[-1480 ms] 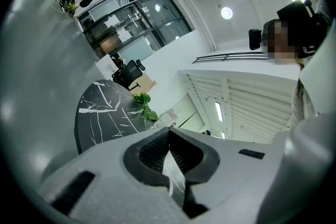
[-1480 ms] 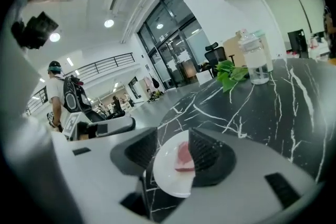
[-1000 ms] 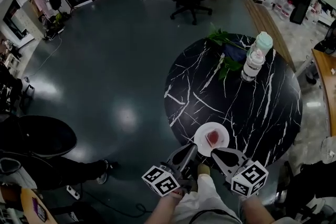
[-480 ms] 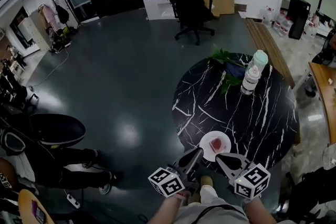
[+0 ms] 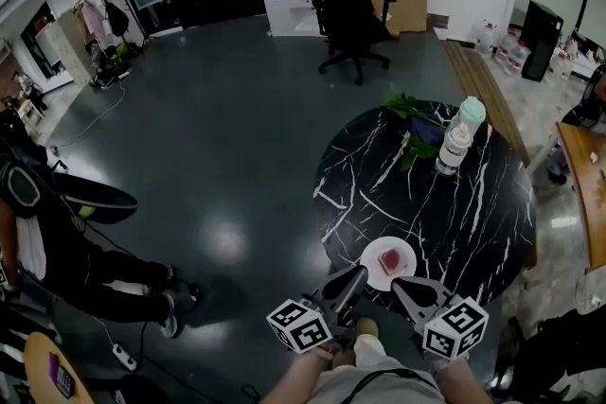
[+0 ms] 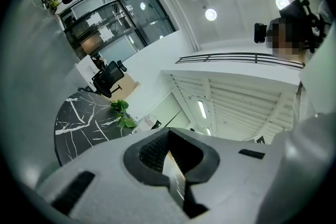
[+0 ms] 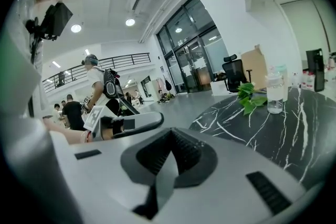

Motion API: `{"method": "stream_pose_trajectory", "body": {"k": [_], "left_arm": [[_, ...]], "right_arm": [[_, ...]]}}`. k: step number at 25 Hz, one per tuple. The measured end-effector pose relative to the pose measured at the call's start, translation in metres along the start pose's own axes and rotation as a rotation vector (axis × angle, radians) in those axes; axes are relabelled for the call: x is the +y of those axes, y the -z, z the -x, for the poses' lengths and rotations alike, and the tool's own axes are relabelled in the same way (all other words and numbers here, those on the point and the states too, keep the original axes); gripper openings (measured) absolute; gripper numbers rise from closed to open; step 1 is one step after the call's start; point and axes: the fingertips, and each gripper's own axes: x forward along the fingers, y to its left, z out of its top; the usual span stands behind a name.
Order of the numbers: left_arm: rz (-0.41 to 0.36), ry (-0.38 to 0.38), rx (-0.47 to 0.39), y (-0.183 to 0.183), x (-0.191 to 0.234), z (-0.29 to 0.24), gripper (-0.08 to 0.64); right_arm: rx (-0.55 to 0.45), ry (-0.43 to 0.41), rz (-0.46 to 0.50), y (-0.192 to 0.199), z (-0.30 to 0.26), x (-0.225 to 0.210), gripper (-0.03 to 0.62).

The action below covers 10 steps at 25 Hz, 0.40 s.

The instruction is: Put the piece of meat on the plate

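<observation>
A pink piece of meat point(image 5: 389, 257) lies on a small white plate point(image 5: 375, 270) at the near edge of the round black marble table point(image 5: 473, 222). Both grippers hang just in front of that edge, short of the plate and apart from it. My left gripper point(image 5: 354, 272) points at the plate's left side, jaws together with nothing between them point(image 6: 169, 150). At the plate's right side, my right gripper point(image 5: 399, 284) is also shut and empty point(image 7: 170, 139). In the right gripper view the left gripper point(image 7: 131, 124) shows beside it.
A clear bottle point(image 5: 455, 137) and a leafy green plant point(image 5: 409, 114) stand at the table's far side. A black office chair point(image 5: 350, 9) is beyond it. A seated person point(image 5: 66, 241) is at the left, over grey floor. Wooden furniture point(image 5: 582, 175) stands to the right.
The head view has tilted up, showing more of the room. Both grippers stay before the plate, a little higher. The person at the left has shifted.
</observation>
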Motion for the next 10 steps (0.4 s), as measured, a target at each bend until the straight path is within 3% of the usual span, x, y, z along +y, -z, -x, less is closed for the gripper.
{"method": "stream_pose_trajectory", "body": {"k": [10], "left_arm": [[0.008, -0.021, -0.006, 0.0012, 0.0104, 0.0032, 0.009]], "right_arm": [[0.013, -0.016, -0.008, 0.0047, -0.0067, -0.001, 0.011]]}}
